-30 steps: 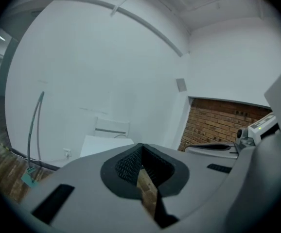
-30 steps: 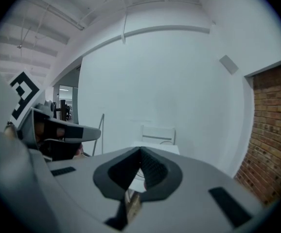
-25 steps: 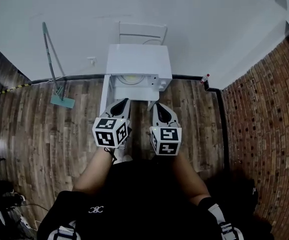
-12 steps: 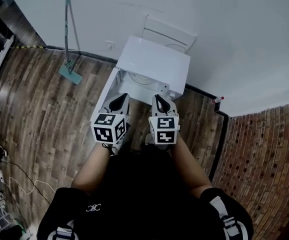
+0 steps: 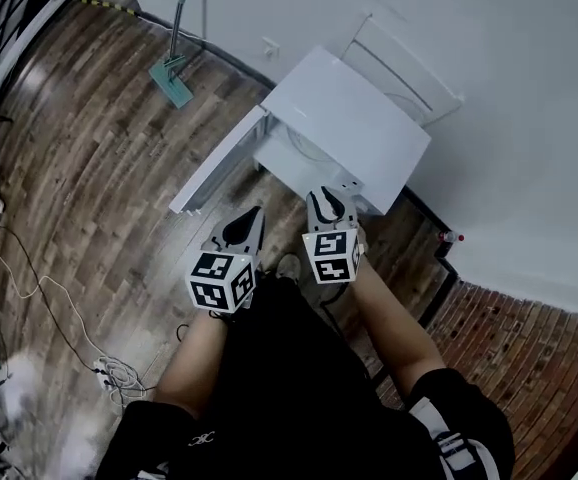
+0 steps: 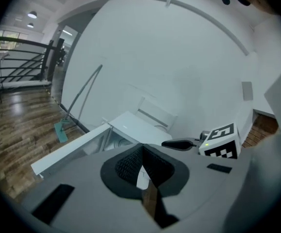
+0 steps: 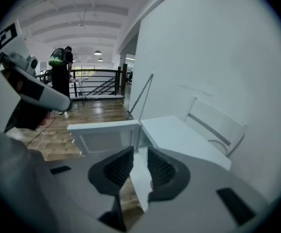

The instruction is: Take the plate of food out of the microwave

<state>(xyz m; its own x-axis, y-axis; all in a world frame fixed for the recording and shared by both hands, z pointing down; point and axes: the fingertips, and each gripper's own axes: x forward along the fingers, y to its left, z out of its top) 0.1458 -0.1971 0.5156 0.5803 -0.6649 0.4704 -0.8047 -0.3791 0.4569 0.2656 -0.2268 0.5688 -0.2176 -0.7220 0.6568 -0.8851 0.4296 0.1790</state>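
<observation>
L: my left tool (image 5: 250,220) pressed together, empty | R: my right tool (image 7: 139,163) jaws opening, nothing between them | both facing microwave (image 5: 354,128), door (image 5: 219,173) swung open

Wood floor (image 5: 89,178), open microwave (image 5: 359,118), mop (image 5: 172,82), loose cables (image 5: 117,372)

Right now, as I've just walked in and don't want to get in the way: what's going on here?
A person stands over a white microwave with a gripper in each hand. Its door hangs open. The left gripper is shut and empty. The right gripper, close to the microwave's front, is opening its jaws with nothing between them. Neither gripper holds a plate, and the inside of the microwave is too dim to make one out.
</observation>
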